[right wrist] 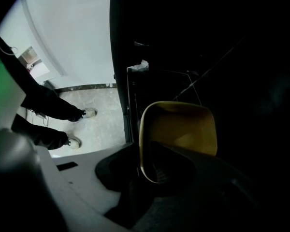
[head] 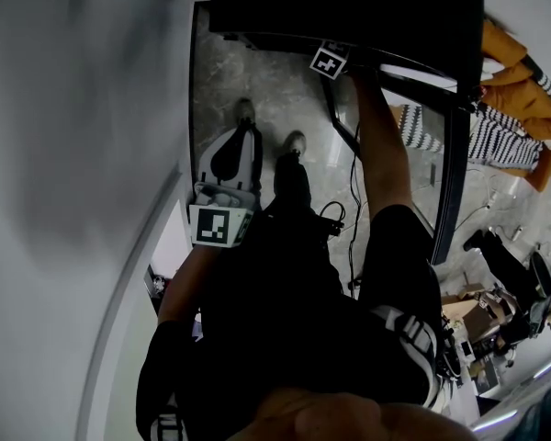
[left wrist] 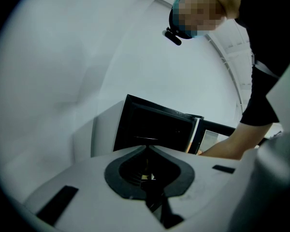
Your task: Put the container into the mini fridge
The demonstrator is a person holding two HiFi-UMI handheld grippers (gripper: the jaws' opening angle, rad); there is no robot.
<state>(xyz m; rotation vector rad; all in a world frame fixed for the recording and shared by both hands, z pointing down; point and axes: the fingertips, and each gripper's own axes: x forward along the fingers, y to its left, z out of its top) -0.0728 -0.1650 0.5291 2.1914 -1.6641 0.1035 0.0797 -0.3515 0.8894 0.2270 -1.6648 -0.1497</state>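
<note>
The black mini fridge stands open at the top of the head view, its door swung out to the right. My right arm reaches into it; only that gripper's marker cube shows at the opening. In the right gripper view my right gripper is shut on the rim of a yellow container, held inside the dark fridge interior near a wire shelf. My left gripper is shut with nothing in it. It hangs at my left side, pointing toward the fridge.
A white wall runs along the left. My shoes stand on the marble floor before the fridge, with cables beside them. A person in striped clothes and boxes are at the right.
</note>
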